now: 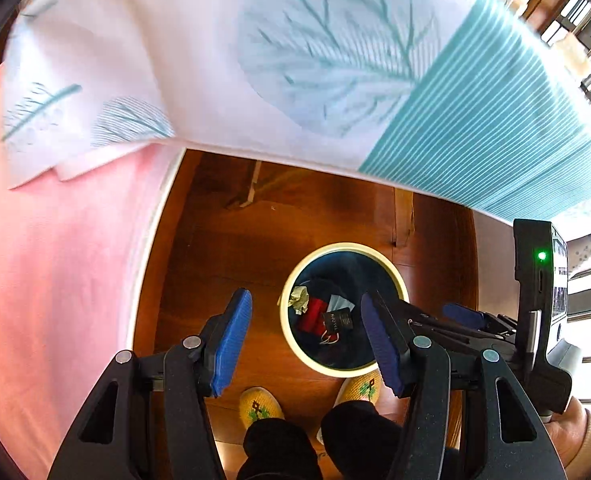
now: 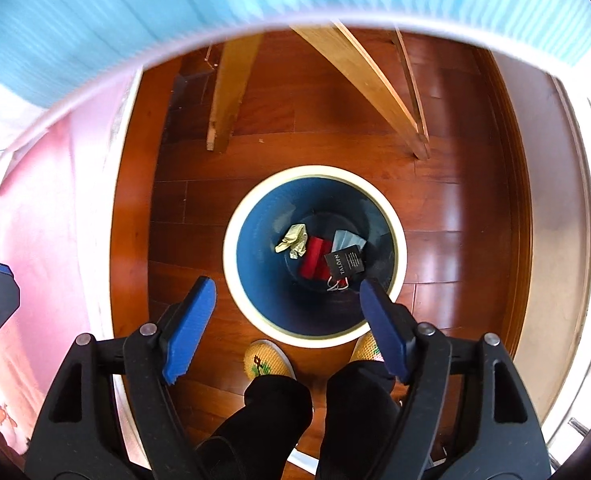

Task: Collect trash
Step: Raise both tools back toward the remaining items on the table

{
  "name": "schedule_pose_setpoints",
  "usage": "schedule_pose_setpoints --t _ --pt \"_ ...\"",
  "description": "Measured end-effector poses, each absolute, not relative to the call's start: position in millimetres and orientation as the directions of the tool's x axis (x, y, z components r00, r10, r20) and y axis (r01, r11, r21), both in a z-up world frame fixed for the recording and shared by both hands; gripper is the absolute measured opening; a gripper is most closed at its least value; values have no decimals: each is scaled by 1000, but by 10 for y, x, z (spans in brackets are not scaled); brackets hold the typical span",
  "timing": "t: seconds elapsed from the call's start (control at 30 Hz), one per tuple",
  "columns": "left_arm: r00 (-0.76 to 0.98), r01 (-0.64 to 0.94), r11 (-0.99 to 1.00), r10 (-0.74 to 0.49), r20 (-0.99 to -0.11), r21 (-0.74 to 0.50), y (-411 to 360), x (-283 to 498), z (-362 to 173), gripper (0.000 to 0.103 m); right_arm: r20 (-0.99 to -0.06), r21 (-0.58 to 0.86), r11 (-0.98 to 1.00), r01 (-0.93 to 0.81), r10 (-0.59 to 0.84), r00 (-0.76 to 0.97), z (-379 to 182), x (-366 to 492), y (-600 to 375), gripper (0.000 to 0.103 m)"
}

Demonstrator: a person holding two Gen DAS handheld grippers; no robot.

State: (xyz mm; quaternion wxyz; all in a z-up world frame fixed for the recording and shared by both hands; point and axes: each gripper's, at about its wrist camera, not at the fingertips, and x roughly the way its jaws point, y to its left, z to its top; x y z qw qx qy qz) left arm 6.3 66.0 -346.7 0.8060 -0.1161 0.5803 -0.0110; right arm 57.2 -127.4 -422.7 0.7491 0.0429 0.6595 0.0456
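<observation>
Down in the waste bin [image 2: 231,248], a black tag [image 2: 345,261] reads "TALORN" beside crumpled paper [image 2: 293,240]. Right gripper [image 2: 287,316] points straight down over it, jaws apart, empty; left gripper [image 1: 307,340] likewise empty.

Glossy wood floor [image 2: 455,240], crumpled paper [image 2: 293,240], plastic bin [image 2: 231,248]

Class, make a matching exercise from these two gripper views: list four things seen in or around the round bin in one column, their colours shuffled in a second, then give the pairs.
Things
1. Round plastic bin's rim
2. Crumpled paper wad
3. Clothing tag with lettering
4. Knitted slipper

Colours
A. Black
B. Yellow with green pattern
C. Cream
D. Pale green

Pairs: 1-C, 2-D, 3-A, 4-B
</observation>
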Motion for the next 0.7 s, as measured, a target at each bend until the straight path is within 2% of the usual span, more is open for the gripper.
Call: schedule_pose_setpoints --t 0.7 --pt "376 -138 969 -141 -916 -206 1126 -97 -2237 58 -984 116 991 -69 124 127 -2908 458 -749 73"
